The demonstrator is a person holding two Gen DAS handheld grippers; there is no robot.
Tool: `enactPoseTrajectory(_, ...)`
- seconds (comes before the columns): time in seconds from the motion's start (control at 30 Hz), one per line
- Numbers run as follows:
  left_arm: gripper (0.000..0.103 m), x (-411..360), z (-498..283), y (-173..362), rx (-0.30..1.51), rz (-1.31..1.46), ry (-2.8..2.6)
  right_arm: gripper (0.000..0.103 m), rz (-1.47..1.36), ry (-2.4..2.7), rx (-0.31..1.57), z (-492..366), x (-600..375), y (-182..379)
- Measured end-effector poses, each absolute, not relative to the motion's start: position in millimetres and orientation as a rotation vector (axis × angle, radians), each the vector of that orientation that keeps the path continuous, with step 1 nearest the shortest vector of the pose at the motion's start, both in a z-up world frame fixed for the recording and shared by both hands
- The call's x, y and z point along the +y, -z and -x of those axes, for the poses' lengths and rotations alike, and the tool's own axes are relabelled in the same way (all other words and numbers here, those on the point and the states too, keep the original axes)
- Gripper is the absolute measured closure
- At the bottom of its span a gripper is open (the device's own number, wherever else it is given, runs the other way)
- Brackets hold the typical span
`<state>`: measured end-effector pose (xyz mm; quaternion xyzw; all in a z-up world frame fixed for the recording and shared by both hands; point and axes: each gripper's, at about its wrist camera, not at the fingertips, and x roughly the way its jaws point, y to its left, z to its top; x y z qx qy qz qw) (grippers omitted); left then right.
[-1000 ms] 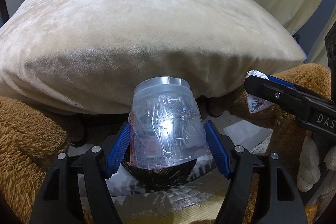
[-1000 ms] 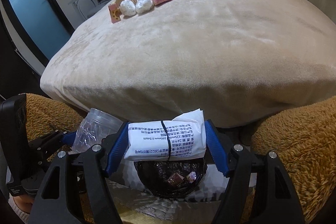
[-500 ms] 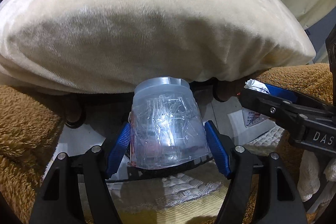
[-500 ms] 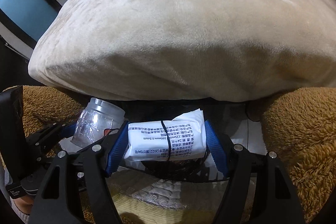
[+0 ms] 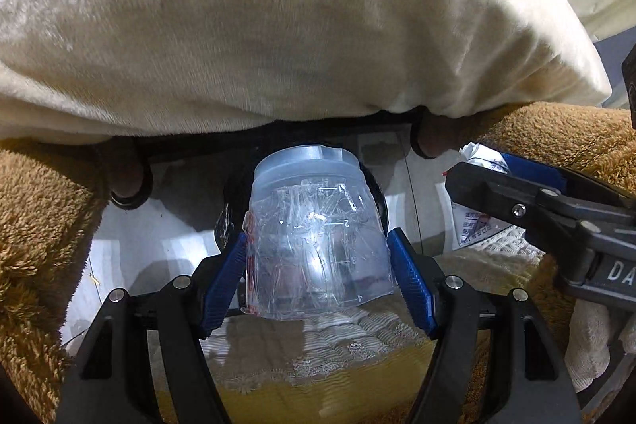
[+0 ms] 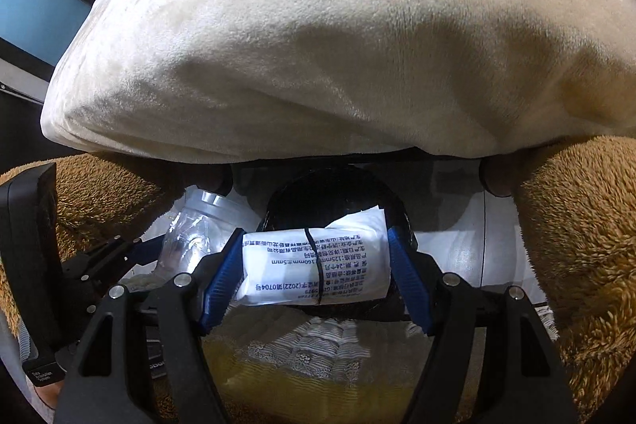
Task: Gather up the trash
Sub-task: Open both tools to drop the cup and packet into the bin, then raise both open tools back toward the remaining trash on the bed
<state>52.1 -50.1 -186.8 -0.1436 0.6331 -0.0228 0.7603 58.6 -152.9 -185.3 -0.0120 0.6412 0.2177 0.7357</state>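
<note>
one plastic cup (image 5: 314, 241), one white packet (image 6: 314, 265), one black bin (image 6: 338, 193)

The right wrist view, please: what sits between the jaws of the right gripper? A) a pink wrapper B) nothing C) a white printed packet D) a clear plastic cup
C: the right gripper has its blue pads pressed on both ends of a white printed packet.
</note>
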Motion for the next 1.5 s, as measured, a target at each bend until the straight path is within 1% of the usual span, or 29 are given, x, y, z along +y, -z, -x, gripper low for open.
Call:
enactPoseTrajectory(0.23,0.033,-45.2,-50.9,195.2,1.398,0.325,0.034,0.031,0.015,-0.461,1.420,-62.3,-154.7,187.2)
enactPoseTrajectory(0.43,0.030,-45.2,-52.3,197.1,1.404,0.326,0.028,0.029,-0.005,-0.460,1.419,-65.9,-156.6,186.6)
enactPoseTrajectory(0.47,0.028,-44.7,-53.1,197.9,1.410,0.321,0.028,0.029,-0.017,-0.461,1.419,-66.8,-158.6,186.2)
enactPoseTrajectory(0.5,0.022,-45.1,-53.4,198.6,1.414,0.317,0.028,0.026,-0.027,-0.460,1.421,-67.5,-160.2,186.2)
enactPoseTrajectory(0.53,0.020,-45.2,-53.7,198.6,1.414,0.314,0.026,0.020,-0.039,-0.459,1.421,-68.3,-162.5,186.4)
enactPoseTrajectory(0.6,0.016,-44.6,-54.3,198.9,1.414,0.315,0.016,0.019,-0.054,-0.461,1.417,-69.6,-165.5,185.4)
enactPoseTrajectory(0.67,0.014,-43.0,-54.1,197.8,1.407,0.320,0.012,0.019,-0.056,-0.460,1.414,-69.9,-165.8,184.7)
enactPoseTrajectory(0.87,0.014,-41.1,-52.8,189.5,1.373,0.322,0.024,0.019,-0.072,-0.467,1.390,-70.3,-168.7,178.1)
enactPoseTrajectory(1.17,0.014,-36.6,-45.2,166.3,1.272,0.336,0.038,0.019,-0.107,-0.484,1.331,-66.4,-173.6,163.0)
enactPoseTrajectory(1.5,0.014,-29.0,-39.4,138.4,1.131,0.346,0.059,0.019,-0.184,-0.508,1.196,-60.0,-186.9,138.1)
